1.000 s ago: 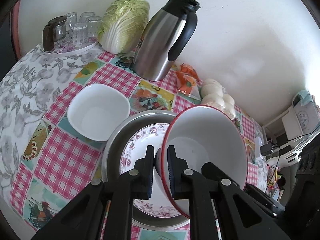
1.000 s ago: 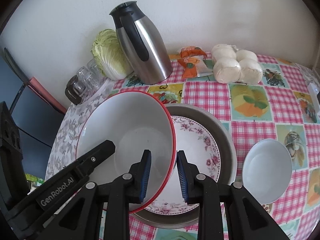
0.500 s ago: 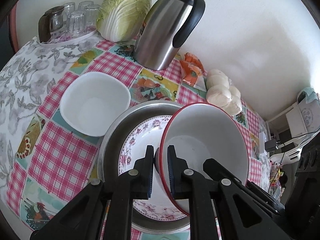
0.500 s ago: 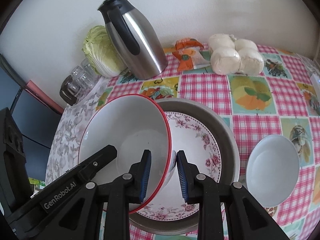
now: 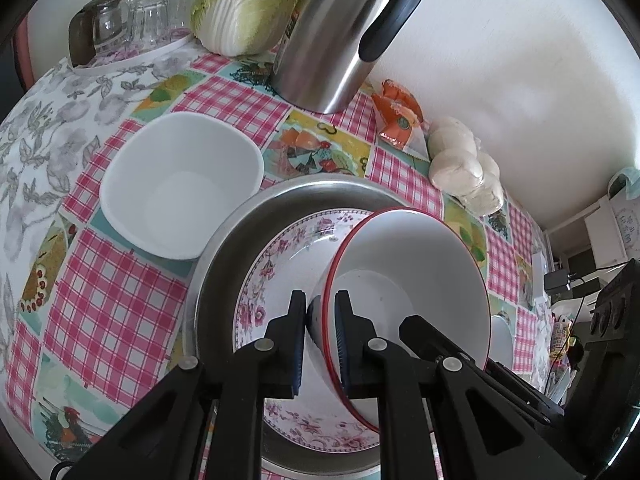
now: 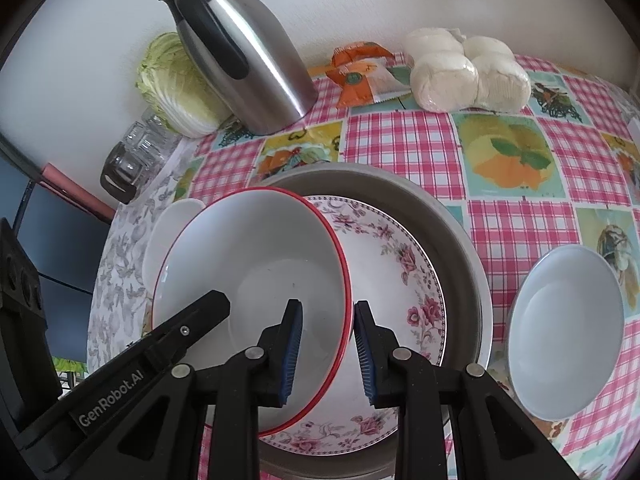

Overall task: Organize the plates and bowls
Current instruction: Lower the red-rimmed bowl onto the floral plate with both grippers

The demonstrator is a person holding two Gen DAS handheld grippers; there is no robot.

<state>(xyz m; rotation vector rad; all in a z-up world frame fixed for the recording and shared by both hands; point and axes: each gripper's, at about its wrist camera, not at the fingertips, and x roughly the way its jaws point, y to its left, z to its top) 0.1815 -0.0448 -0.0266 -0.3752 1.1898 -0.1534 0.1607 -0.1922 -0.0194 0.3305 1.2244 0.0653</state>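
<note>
clear: checked cloth point(image 6: 404, 140) | blocked: steel jug point(image 6: 256, 60), buns point(image 6: 468, 72)

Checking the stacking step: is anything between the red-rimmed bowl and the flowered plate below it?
Nothing visible. The red-rimmed bowl, held by both grippers, hangs tilted over the flowered plate, whose surface shows bare inside the metal pan.

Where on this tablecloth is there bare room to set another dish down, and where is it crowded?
Free: the checked cloth between the metal basin, the buns and the pale bowl; also the cloth in front of the square white bowl. Crowded: the back edge, with glasses, cabbage, steel jug and orange packets.
</note>
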